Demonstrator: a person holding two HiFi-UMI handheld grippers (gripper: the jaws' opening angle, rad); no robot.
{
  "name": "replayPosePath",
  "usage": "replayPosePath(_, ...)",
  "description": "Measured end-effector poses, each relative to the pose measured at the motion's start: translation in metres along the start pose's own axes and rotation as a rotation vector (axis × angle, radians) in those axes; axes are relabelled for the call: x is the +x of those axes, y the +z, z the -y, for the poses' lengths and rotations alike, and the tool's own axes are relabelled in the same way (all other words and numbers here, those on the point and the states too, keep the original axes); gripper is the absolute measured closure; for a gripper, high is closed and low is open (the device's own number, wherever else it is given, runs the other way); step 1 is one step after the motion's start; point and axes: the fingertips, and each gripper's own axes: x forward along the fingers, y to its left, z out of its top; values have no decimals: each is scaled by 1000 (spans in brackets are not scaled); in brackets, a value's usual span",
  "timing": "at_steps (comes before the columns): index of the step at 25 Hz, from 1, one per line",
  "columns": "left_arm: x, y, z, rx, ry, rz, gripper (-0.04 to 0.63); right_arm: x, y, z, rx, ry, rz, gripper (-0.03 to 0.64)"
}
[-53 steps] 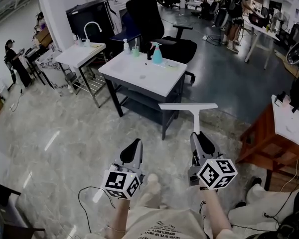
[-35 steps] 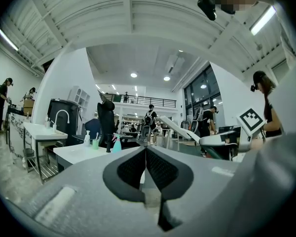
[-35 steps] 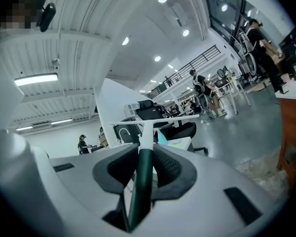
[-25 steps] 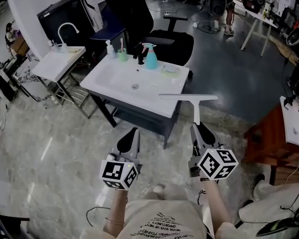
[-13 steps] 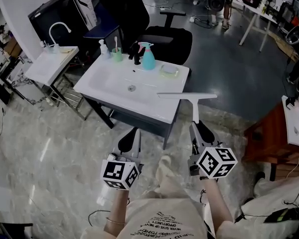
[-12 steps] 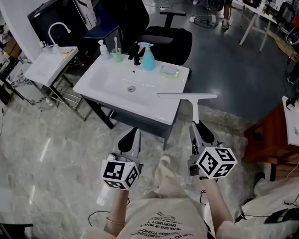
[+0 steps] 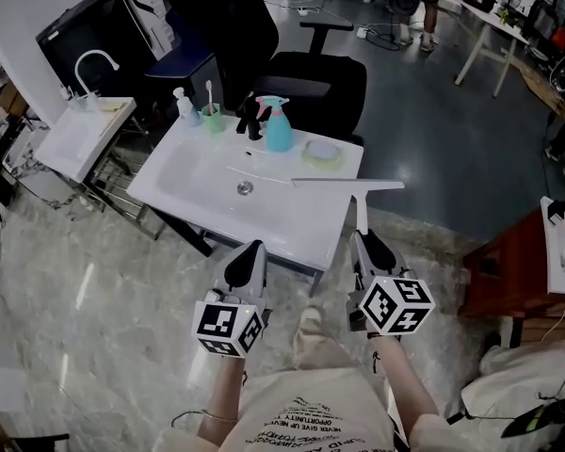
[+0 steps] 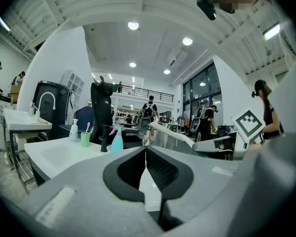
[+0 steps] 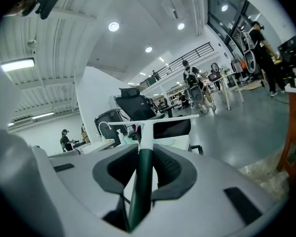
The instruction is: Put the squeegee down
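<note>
My right gripper (image 7: 365, 249) is shut on the dark green handle of a white squeegee (image 7: 350, 185). Its long blade lies crosswise over the right front part of the white washbasin top (image 7: 207, 199). In the right gripper view the handle (image 9: 141, 174) runs up between the pads of my right gripper (image 9: 140, 154) to the blade (image 9: 164, 119). My left gripper (image 7: 248, 263) hangs just before the basin's front edge, with nothing in it. Seen from its own camera, the jaws of the left gripper (image 8: 146, 151) meet at the tips.
On the back of the basin stand a teal spray bottle (image 7: 278, 126), a green cup with a toothbrush (image 7: 210, 113), a soap dispenser (image 7: 181, 106) and a soap dish (image 7: 322, 153). A black office chair (image 7: 297, 64) stands behind. A second sink (image 7: 75, 132) is left, a wooden table (image 7: 508, 271) right.
Both grippers have come forward to the washbasin. The squeegee blade, earlier in front of the basin's near edge, now hangs over its right front part.
</note>
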Motion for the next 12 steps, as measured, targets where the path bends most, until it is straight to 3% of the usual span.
replayPosePath(12, 88, -21, -22, -16, -37, -84, 572, 80, -15, 36, 30, -53, -87, 522)
